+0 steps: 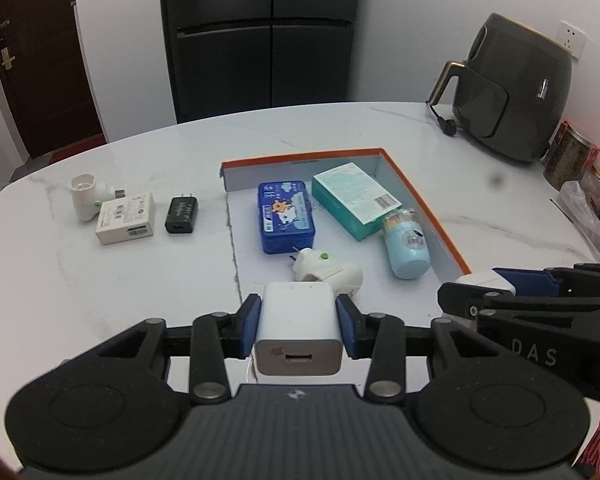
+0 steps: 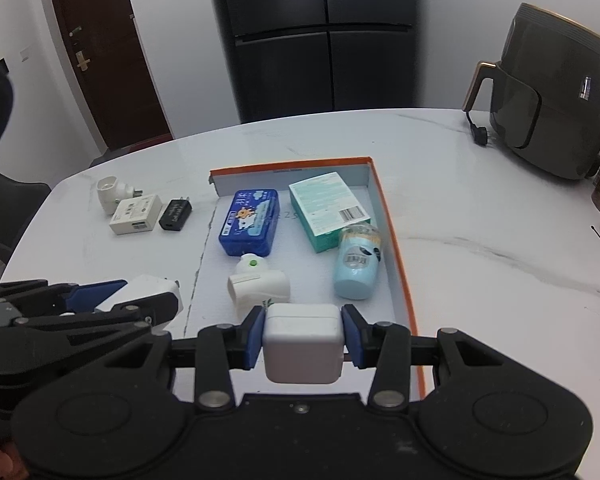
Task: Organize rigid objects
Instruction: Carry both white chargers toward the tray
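Left wrist view first: the left gripper [image 1: 299, 311] angles down over the marble table [image 1: 100, 280], blue pads clamped on both sides of a white USB charger [image 1: 298, 328], its port facing the camera. The charger hangs over the near left edge of the orange-rimmed box lid [image 1: 419, 196]. Inside the lid lie a blue tin [image 1: 286, 218], a teal carton [image 1: 355, 204], a pale blue toothpick jar [image 1: 407, 246] on its side, and a white plug-in device [image 1: 325, 270], partly hidden behind the charger. Out left on the table: a white adapter [image 1: 86, 196], a white charger block [image 1: 127, 218] and a black plug [image 1: 182, 215]. The right gripper [image 1: 499, 292] pokes in from the right edge, mostly cut off.

Right wrist view now: the right gripper [image 2: 303, 330] is tilted down the same way, its pads pressed on a white cube plug [image 2: 303, 344], held over the lid's near end, just this side of the plug-in device [image 2: 258, 282]. The lid's near rim is hidden behind the gripper body. The left gripper [image 2: 140, 300] comes in from the left with its charger [image 2: 152, 286] only partly visible. An air fryer [image 2: 555, 92] stands at the far right.
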`<state>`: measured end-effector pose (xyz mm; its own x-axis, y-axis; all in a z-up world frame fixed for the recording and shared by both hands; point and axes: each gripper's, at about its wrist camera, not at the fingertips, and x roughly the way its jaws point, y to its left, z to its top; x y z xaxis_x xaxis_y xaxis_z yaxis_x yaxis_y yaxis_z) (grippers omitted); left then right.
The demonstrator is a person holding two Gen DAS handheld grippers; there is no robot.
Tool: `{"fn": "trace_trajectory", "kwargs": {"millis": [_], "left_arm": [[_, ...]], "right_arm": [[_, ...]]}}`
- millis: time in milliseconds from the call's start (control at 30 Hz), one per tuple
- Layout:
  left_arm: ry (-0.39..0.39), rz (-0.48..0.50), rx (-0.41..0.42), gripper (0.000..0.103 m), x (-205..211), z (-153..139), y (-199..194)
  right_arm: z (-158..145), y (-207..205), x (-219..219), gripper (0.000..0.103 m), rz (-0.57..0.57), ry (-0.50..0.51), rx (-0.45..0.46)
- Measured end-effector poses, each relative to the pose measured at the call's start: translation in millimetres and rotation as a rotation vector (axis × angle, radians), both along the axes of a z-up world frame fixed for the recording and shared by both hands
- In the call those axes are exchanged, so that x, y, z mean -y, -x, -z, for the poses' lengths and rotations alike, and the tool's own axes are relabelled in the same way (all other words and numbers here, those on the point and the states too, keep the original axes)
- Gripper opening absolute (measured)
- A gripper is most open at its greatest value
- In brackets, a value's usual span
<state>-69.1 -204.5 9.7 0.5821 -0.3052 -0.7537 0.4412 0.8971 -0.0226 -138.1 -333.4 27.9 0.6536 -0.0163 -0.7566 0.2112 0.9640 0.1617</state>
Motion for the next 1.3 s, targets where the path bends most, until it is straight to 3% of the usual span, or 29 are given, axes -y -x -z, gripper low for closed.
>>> {"fn": "trace_trajectory", "kwargs": {"millis": [1300], "left_arm": [[-0.003, 0.029, -0.031, 0.042, 39.3, 14.8, -28.0]], "right_arm": [[14.5, -42.1, 41.7, 0.051, 0.025, -0.004, -0.021]]}}
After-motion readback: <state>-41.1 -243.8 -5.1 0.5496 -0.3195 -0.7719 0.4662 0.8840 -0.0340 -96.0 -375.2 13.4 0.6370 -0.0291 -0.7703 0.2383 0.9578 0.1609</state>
